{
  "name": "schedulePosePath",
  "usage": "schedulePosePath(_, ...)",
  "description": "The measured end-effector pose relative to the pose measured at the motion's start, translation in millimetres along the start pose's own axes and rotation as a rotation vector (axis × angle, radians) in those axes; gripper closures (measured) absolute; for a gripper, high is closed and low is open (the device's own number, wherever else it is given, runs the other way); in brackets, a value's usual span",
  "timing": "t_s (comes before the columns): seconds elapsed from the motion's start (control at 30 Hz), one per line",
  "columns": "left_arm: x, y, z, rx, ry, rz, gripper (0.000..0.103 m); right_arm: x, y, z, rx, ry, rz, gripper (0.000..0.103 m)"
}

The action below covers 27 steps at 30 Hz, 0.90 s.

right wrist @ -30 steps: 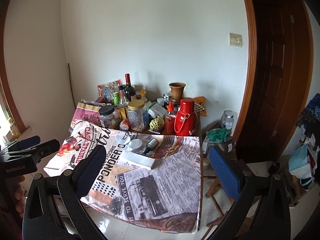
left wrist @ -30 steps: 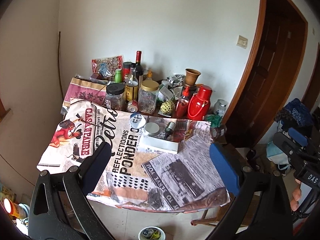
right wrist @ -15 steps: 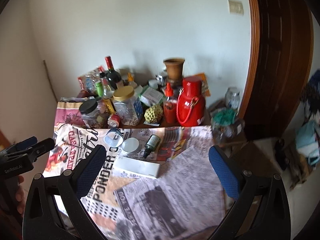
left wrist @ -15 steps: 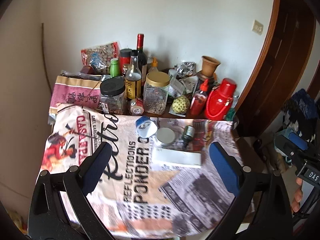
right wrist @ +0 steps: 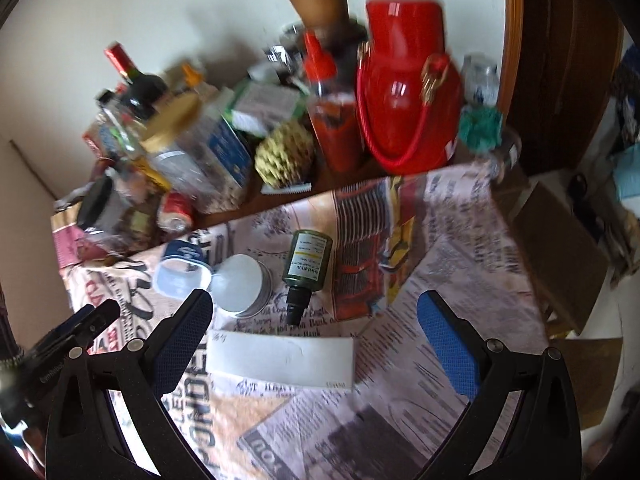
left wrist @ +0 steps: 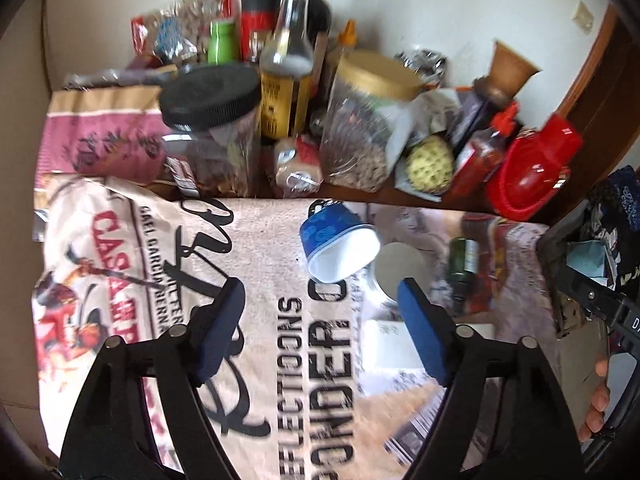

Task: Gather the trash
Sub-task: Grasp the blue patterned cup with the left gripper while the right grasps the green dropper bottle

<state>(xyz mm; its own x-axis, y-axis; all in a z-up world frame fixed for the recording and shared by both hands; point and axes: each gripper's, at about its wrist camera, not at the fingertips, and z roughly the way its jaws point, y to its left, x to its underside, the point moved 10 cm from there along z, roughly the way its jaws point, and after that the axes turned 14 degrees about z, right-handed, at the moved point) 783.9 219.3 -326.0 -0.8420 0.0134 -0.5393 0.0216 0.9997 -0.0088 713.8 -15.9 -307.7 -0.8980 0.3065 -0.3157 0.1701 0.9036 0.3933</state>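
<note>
Both grippers come down toward the trash on the printed tablecloth (left wrist: 120, 248).
The left gripper (left wrist: 320, 332), jaws just closing a little but still spread and empty, points at the tipped blue cup (left wrist: 336, 240); the right gripper (right wrist: 316, 336), spread wide, frames the white box (right wrist: 280, 360), probably to take each piece separately.

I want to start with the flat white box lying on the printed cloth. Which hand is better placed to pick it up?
Probably the right. The right gripper stands open with the white box centred between its fingers. The left gripper, also open with nothing between its jaws, has the box off to its right, partly behind one finger.
</note>
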Motion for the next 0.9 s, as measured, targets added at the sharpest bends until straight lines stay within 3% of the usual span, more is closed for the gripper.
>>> schedulePosePath(0.13, 0, 6, 41, 0.043, 0.034, -0.010, 0.040, -1, 1, 42, 0.020, 0.068, 0.025, 0.012)
schedulePosePath(0.2, 0, 9, 59, 0.057, 0.046, -0.021, 0.045, -1, 0, 59, 0.028, 0.095, 0.041, 0.021)
schedulePosePath(0.4, -4, 20, 91, 0.068, 0.067, -0.062, 0.061, 4, -2, 99, 0.086, 0.163, 0.058, 0.040)
schedulePosePath(0.57, -6, 21, 105, 0.079, 0.079, -0.079, 0.093, 11, -2, 111, 0.120, 0.178, 0.038, 0.056)
schedulePosePath(0.6, -6, 21, 107, 0.072, 0.081, -0.075, 0.094, 10, -1, 110, 0.128, 0.162, 0.023, 0.063)
schedulePosePath(0.9, -7, 17, 95, 0.052, 0.090, -0.037, 0.098, 22, 11, 105, 0.135, 0.143, -0.070, 0.064)
